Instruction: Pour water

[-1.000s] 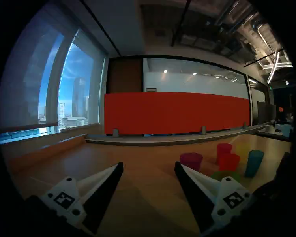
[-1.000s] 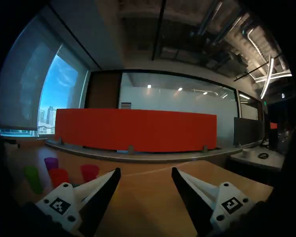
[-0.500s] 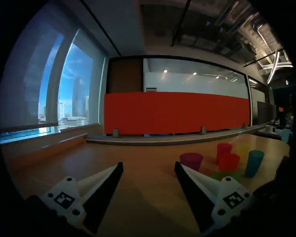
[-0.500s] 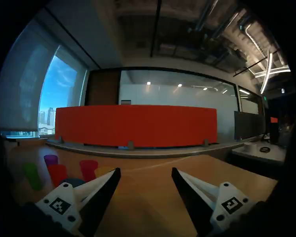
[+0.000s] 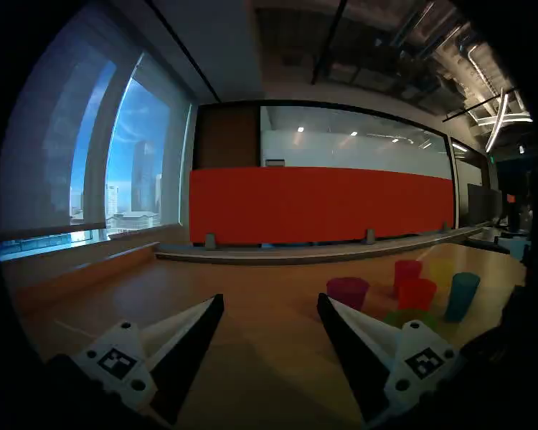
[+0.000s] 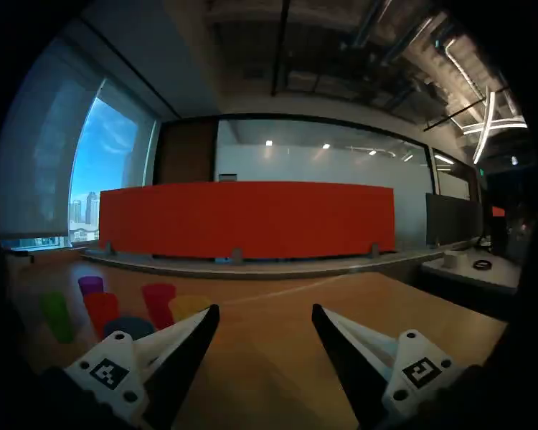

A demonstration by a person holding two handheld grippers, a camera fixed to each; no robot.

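Holding both claws spread and empty: left gripper (image 5: 269,297), right gripper (image 6: 265,308). With cups (image 6: 158,301) crowded left of my right claw, I risk toppling neighbours.

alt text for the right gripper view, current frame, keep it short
The right gripper, open and empty, points across a wooden table. At lower left stand a green cup, a purple cup, an orange cup, a red cup, a yellow cup and a blue cup. Behind are an orange partition and a bright window.
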